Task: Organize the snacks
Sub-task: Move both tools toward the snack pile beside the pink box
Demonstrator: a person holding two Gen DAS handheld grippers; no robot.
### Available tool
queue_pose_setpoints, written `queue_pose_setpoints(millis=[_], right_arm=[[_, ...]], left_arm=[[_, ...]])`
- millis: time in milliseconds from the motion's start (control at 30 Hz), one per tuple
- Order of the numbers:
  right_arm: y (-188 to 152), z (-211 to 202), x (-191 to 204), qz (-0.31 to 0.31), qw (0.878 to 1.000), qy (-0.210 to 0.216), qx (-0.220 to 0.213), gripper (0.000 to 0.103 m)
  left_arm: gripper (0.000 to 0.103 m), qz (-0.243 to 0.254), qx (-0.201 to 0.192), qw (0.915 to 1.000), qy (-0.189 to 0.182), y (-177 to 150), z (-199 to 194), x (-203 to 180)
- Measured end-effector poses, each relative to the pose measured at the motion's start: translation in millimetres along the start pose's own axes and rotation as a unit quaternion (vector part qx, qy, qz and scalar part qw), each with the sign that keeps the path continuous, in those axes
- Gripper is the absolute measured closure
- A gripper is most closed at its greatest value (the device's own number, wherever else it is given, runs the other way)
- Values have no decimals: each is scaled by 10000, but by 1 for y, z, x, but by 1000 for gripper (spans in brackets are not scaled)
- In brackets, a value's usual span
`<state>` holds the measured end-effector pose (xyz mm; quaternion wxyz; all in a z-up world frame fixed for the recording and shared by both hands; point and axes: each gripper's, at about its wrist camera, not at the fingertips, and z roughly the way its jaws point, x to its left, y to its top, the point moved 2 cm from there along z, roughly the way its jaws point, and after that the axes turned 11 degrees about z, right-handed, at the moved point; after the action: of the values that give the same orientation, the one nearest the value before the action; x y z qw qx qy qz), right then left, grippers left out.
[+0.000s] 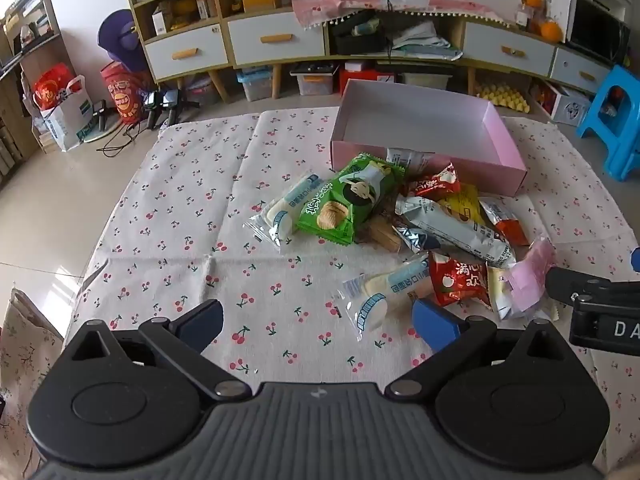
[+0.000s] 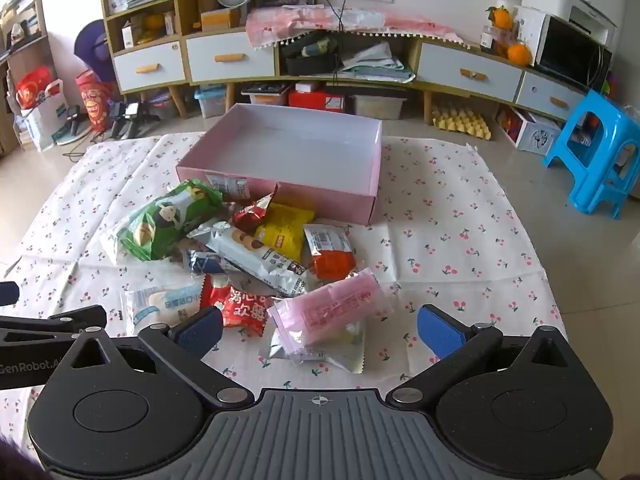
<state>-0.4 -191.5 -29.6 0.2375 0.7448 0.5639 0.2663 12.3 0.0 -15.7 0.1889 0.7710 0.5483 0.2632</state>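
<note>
A pile of snack packets lies on the cherry-print cloth (image 1: 192,208) in front of an empty pink box (image 1: 424,160) (image 2: 280,196). The green chip bag (image 1: 352,200) (image 2: 168,220) sits at the pile's left. A pale blue-and-white packet (image 1: 376,292) lies nearest my left gripper (image 1: 320,320), which is open and holds nothing. My right gripper (image 2: 320,330) is open too, hovering just before a pink packet (image 2: 340,308) and a red packet (image 2: 240,304). Between its fingers nothing is gripped.
A low cabinet with white drawers (image 2: 228,60) runs along the back wall. A blue plastic stool (image 2: 600,152) stands at the right, shopping bags (image 1: 64,112) at the left. The right gripper's black body (image 1: 600,304) shows at the left view's right edge.
</note>
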Motion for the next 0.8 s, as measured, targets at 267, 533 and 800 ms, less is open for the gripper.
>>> queue_pose_setpoints(millis=[267,533,800], right_arm=[[1,-1,1,43,10000,19,63,0],[-3,4,0,45,9999,-4,90,0],[-2,4,1,41,9999,-15,123,0]], left_arm=[[1,34,-36,10000,29,0,1,-5],[1,24,-8,10000,18,-2,2,-4],[1,21,-8,10000,8,-4,3,-3]])
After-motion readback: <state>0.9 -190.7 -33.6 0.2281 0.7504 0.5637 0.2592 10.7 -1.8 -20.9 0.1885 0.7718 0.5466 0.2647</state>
